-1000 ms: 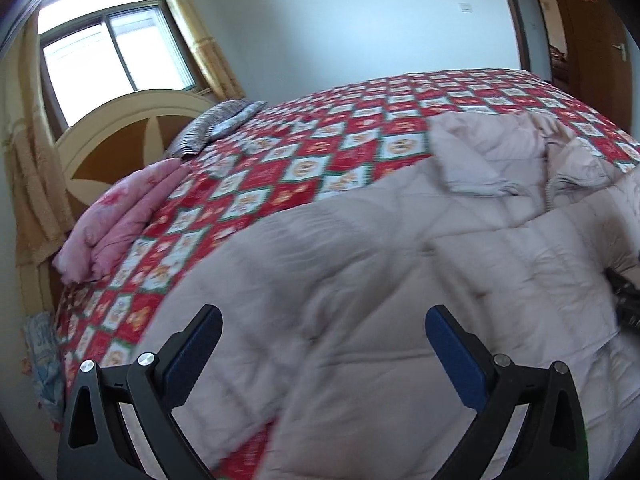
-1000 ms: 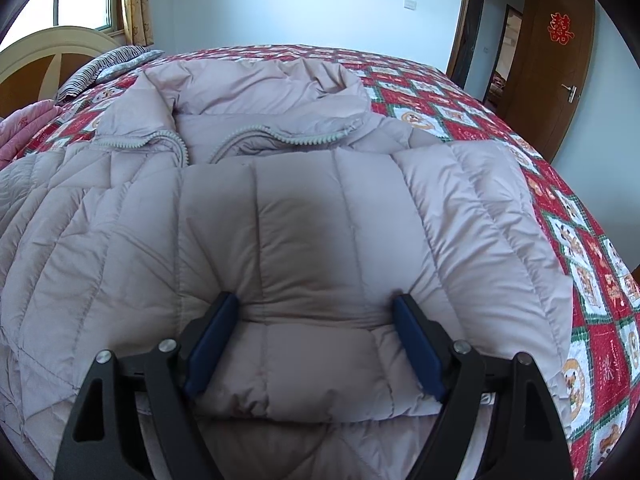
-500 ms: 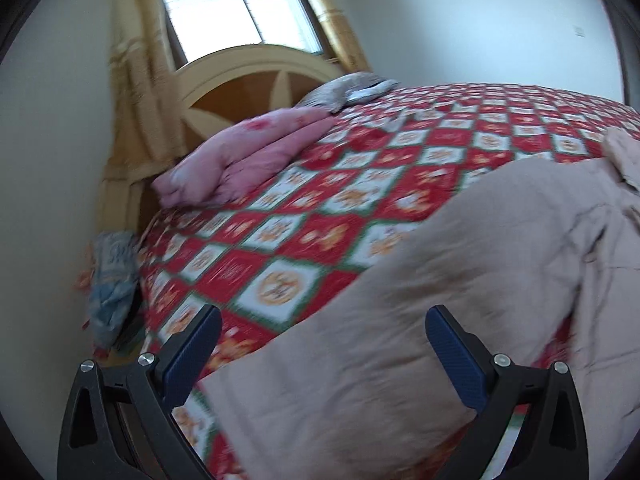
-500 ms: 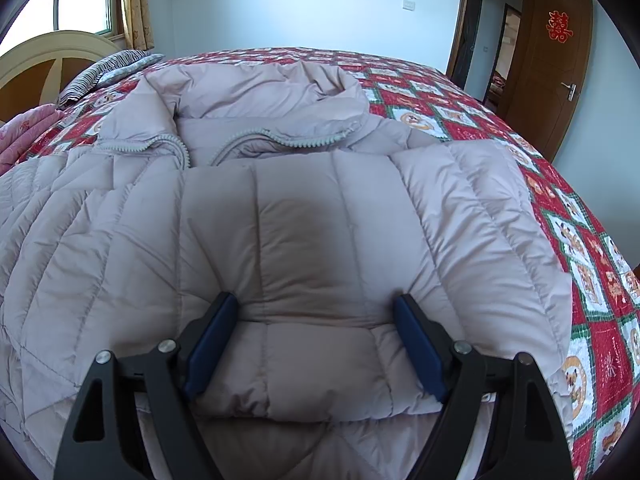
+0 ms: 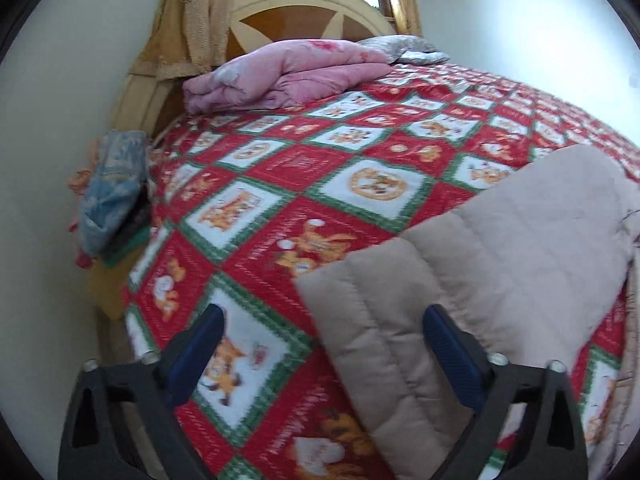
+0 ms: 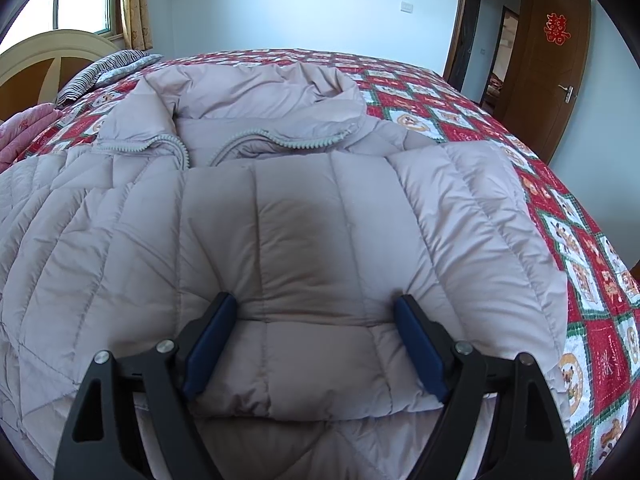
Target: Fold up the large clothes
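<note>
A large pale pink-grey quilted down coat point(image 6: 288, 216) lies spread on the bed, collar and open zipper at the far side. One sleeve is folded across its body. My right gripper point(image 6: 316, 320) is open, its blue pads point(image 6: 208, 336) either side of that sleeve's cuff end, resting on it. In the left wrist view the coat's other sleeve point(image 5: 472, 264) lies stretched over the bedspread. My left gripper point(image 5: 320, 340) is open and empty just above the sleeve's cuff end, which sits between the pads, nearer the right one.
The bed has a red, green and white checked bedspread point(image 5: 312, 168). A folded pink quilt point(image 5: 288, 72) and a striped pillow point(image 6: 104, 72) lie by the headboard point(image 5: 296, 12). A blue cloth bundle point(image 5: 112, 184) sits beside the bed's left edge. A brown door point(image 6: 560, 60) stands at the right.
My left gripper has swung left from over the coat's body to the outstretched sleeve's cuff, staying open. My right gripper has stayed put, open over the folded sleeve.
</note>
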The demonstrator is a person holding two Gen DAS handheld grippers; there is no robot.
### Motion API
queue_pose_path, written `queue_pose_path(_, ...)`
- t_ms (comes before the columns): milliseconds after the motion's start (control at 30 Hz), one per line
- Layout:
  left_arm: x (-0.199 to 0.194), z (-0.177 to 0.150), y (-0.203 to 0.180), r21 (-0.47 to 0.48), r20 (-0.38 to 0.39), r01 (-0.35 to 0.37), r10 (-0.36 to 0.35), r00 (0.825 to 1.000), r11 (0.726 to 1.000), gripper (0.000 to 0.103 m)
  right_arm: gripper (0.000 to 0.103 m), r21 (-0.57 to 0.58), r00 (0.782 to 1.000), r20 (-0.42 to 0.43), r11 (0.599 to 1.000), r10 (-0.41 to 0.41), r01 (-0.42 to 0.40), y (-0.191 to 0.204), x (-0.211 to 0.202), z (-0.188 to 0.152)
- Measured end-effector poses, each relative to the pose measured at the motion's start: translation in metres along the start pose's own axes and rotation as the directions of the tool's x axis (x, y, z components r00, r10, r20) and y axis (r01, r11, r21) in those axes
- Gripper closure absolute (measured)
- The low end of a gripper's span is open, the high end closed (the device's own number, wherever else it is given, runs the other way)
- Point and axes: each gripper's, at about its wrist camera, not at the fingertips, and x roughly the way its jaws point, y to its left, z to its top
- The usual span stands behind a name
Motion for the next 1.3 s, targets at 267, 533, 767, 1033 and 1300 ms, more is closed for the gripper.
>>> queue_pose_path(267,-0.002,-0.002,-0.026,0.052,-0.02,0.102,-0.101,0.995,0.993,0.092,0.018,0.008,1.0,0.008,1.0,0.003,-0.003,-0.002,-0.001,-0.001)
queue_pose_path(533,-0.041,0.043,-0.019,0.111,0.129,0.047,-0.062,0.99,0.993,0.097,0.019,0.019,0.996,-0.014,0.996,0.09,-0.09,-0.019,-0.019,0.004)
queue_pose_path(767,-0.088,0.094,-0.073,0.209,0.26,0.07,-0.124,0.958,0.975,0.098,0.018,0.032,0.996,0.064,0.998,0.059,-0.061,-0.045,-0.049,-0.006)
queue_pose_path(1033,-0.142,0.106,-0.207,0.368,0.309,0.181,-0.304,0.901,0.912,0.099,0.018,0.089,0.995,0.077,0.994,0.056,-0.063,-0.063,-0.045,-0.019)
queue_pose_path(1300,-0.191,0.073,-0.329,0.543,0.299,0.258,-0.471,0.83,0.799,0.099,0.016,0.127,0.995,0.06,0.988,0.08,-0.088,-0.07,-0.036,-0.03)
